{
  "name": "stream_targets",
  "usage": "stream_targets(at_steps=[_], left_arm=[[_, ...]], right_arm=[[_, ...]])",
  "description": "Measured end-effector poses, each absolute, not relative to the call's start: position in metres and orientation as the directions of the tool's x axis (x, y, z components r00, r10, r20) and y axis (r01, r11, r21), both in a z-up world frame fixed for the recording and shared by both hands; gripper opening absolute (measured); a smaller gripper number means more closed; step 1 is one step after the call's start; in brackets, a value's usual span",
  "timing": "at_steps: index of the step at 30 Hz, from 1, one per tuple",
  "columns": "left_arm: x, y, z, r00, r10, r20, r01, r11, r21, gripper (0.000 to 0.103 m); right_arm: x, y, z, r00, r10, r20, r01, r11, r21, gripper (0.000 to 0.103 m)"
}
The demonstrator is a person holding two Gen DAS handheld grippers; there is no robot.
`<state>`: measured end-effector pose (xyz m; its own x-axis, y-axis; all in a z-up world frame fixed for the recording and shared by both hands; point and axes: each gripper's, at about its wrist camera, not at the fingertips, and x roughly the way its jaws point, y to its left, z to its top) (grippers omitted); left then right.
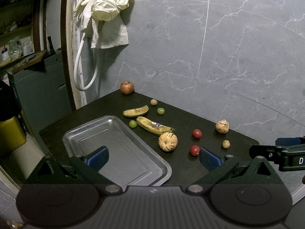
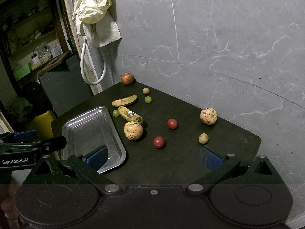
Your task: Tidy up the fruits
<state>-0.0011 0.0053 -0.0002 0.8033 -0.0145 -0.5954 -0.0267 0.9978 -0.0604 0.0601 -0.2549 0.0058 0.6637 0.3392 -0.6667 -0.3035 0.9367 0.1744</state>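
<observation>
Both grippers, left (image 1: 153, 157) and right (image 2: 154, 157), gape empty. Tray (image 1: 91, 131) empty; round tomatoes (image 2: 158, 142) right of it likely roll if nudged.

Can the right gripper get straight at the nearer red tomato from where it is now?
Probably yes. The right gripper is open and holds nothing, and the nearer tomato lies just ahead of its fingers on bare table. The striped melon sits to the left, apart from it, so nothing blocks the approach.
</observation>
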Motion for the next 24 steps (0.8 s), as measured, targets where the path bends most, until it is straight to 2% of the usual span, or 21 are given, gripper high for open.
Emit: stream_targets(at_steps=[24], left_arm=[[0.0028, 0.0014, -0.0028, 0.798, -0.018, -0.602, -0.030, 0.997, -0.069, 0.103]], right_arm=[[0.0625, -0.2558, 0.0032, 0.663, 0.341, -0.667, -0.304, 0.936, 0.176, 0.103]])
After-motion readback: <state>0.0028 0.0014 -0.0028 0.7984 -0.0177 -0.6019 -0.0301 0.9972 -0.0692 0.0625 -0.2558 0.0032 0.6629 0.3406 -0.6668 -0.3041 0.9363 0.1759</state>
